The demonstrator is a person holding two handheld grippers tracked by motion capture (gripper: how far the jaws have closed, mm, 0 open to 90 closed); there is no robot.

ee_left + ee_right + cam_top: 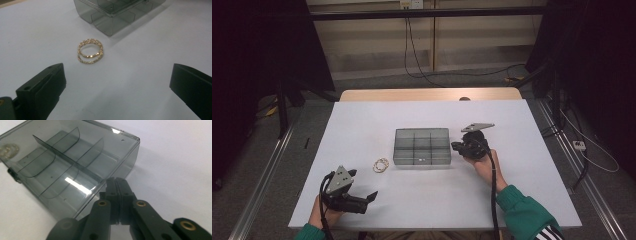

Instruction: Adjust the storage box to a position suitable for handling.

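**Inspector:** Left gripper [373, 196] — condition of the jaws?

**Assistant:** Spread wide, nothing between them. In the left gripper view the two gold rings [90, 51] lie on the white table [140, 75] ahead of the jaws, a little toward the left one, and clear of both. The rings rest against each other, overlapping.

**Inspector:** And beyond the rings?

**Assistant:** The smoky clear box [112, 15], farther out from the jaw tips and apart from the rings. Its lid is shut and dividers show through its walls.

**Inspector:** Right gripper [117, 181]?

**Assistant:** Jaws pressed together, no gap visible. Their tips sit right at the near edge of the box, at its corner — whether they pinch the lid's rim or only touch it, I cannot tell. The box extends away to the left of the jaws.

**Inspector:** From the high view?

**Assistant:** The right gripper is at the box's right end, and the rings lie just off its left front corner, between the box and the left jaws.
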